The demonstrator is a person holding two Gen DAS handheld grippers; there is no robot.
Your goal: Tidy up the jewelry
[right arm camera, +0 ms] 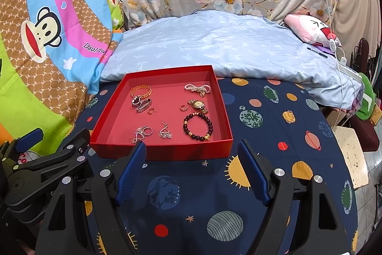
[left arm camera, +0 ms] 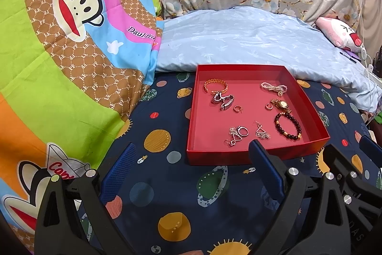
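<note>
Jewelry lies in a red box (right arm camera: 164, 149) on the bed's planet-print sheet (right arm camera: 262, 116), beyond both grippers. Left gripper (left arm camera: 191, 173) and right gripper (right arm camera: 192, 171): fingers spread, empty. Nearest inside: beaded bracelet (right arm camera: 197, 129), earrings (right arm camera: 140, 133). Farther: watch (right arm camera: 197, 105), pearl bracelet (right arm camera: 197, 88).

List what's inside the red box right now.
The red box holds a gold chain bracelet, pearl bracelet, gold watch, dark beaded bracelet, and silver earrings. Its near wall hides nothing obvious.
</note>
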